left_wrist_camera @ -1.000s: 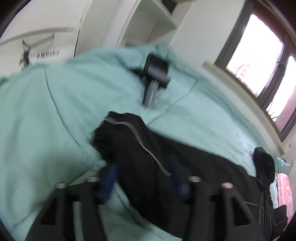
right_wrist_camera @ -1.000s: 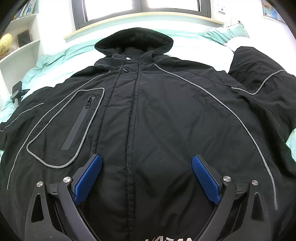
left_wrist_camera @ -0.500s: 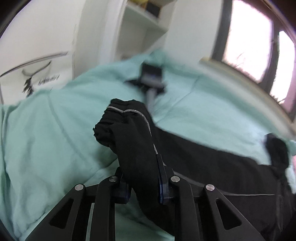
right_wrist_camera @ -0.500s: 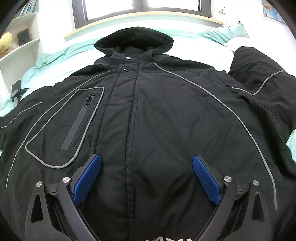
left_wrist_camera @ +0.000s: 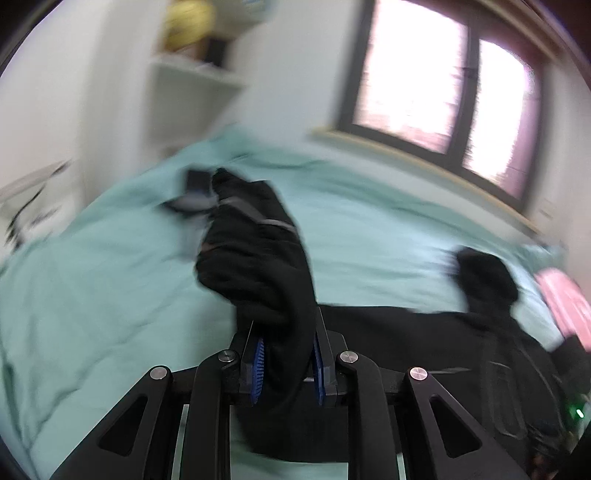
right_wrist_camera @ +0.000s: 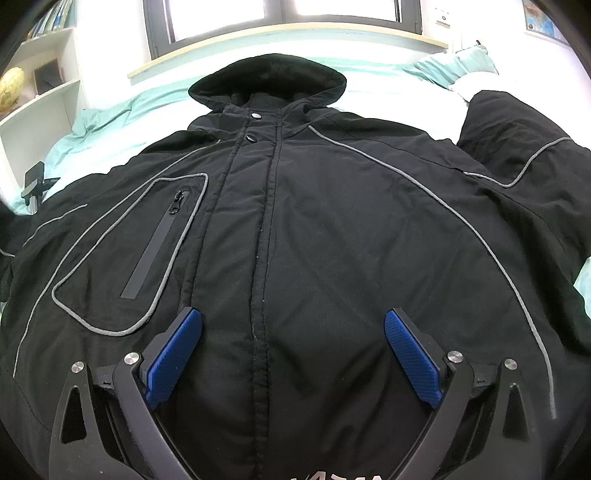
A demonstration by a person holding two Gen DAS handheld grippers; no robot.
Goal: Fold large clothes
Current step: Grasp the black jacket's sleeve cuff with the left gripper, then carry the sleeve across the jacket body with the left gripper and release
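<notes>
A large black hooded jacket [right_wrist_camera: 314, 229] with grey piping lies front up on a mint-green bed [right_wrist_camera: 110, 122]. My right gripper [right_wrist_camera: 293, 332] is open, its blue pads spread just above the jacket's lower front, holding nothing. My left gripper [left_wrist_camera: 288, 365] is shut on the jacket's sleeve [left_wrist_camera: 258, 258], which stands lifted above the bed [left_wrist_camera: 92, 277] with its cuff up. The jacket's body and hood [left_wrist_camera: 484, 280] lie to the right in the left wrist view. The left wrist view is blurred.
A small dark device on a stand [right_wrist_camera: 35, 182] lies on the bed at the far left. White shelves [right_wrist_camera: 40, 107] stand left of the bed, a window [right_wrist_camera: 280, 14] behind it. Pillows [right_wrist_camera: 465, 70] and a pink item [left_wrist_camera: 565, 302] lie at the right.
My left gripper closed on the sleeve and raised it off the bed, swinging toward the jacket body. The right gripper stayed still and open.
</notes>
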